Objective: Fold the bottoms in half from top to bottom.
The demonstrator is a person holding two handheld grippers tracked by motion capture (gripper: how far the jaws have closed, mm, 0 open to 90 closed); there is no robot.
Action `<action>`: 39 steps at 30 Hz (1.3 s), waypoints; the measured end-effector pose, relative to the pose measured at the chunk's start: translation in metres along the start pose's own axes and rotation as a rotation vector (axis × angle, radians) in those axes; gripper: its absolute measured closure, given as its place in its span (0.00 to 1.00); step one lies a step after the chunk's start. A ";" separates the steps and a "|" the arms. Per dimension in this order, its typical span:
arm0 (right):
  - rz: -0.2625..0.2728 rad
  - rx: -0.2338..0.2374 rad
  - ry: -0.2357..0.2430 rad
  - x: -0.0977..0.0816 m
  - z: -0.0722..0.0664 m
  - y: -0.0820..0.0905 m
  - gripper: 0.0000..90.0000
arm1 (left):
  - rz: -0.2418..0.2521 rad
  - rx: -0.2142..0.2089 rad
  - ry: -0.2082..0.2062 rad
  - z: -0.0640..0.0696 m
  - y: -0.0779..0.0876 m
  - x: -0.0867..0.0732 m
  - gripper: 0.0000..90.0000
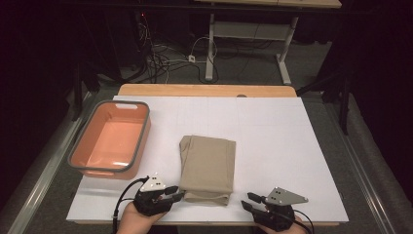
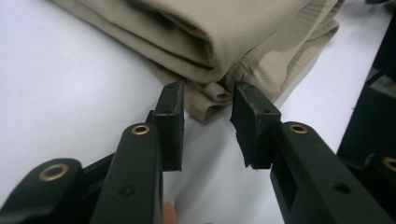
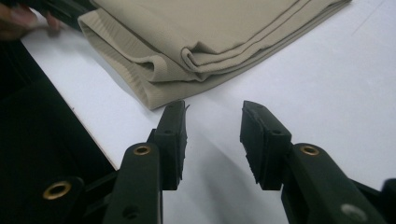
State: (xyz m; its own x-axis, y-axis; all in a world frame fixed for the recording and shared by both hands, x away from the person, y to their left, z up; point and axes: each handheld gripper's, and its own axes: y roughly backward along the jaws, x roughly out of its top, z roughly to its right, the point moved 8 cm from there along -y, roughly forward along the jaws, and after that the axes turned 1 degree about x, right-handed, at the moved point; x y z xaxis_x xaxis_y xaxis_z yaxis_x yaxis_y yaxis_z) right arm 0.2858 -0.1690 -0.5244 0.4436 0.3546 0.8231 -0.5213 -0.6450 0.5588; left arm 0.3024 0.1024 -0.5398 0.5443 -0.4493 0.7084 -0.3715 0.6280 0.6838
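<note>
Table [image 1: 272, 146], white top, wood strip along far edge. Orange tub [image 1: 111, 140] w/ grey rim, far left, well apart from everything else. Folded tan cloth [image 1: 207, 169] mid-table, nearer front edge, long side running front to back, layered folds stacked at near end. Left gripper [image 1: 180, 193] at front, pointing right at cloth's near-left corner; jaws parted, nothing pinched; in left gripper view cloth's [image 2: 219, 42] folded edge sits just past the pads [image 2: 170, 119], can't tell whether touching. Right gripper [image 1: 246, 202] at front right, pointing left, near cloth but apart; jaws parted, bare white top between; cloth corner [image 3: 187, 51] just ahead in right gripper view.
</note>
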 end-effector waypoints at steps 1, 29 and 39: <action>0.008 0.002 -0.007 -0.002 0.000 0.000 0.67 | -0.006 0.017 -0.003 0.001 -0.002 0.000 0.72; 0.104 -0.070 0.000 0.014 0.021 0.007 0.15 | 0.024 0.077 0.013 -0.018 0.025 -0.022 0.92; 0.138 -0.127 0.003 0.029 0.035 0.004 0.00 | 0.140 0.084 0.010 -0.023 0.042 -0.021 0.29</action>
State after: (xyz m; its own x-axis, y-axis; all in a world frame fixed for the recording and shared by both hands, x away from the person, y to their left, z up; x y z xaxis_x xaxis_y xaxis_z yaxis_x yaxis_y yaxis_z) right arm 0.3220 -0.1849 -0.5024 0.3598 0.2710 0.8928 -0.6648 -0.5970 0.4491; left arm 0.2930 0.1532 -0.5299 0.4898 -0.3545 0.7965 -0.5056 0.6288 0.5908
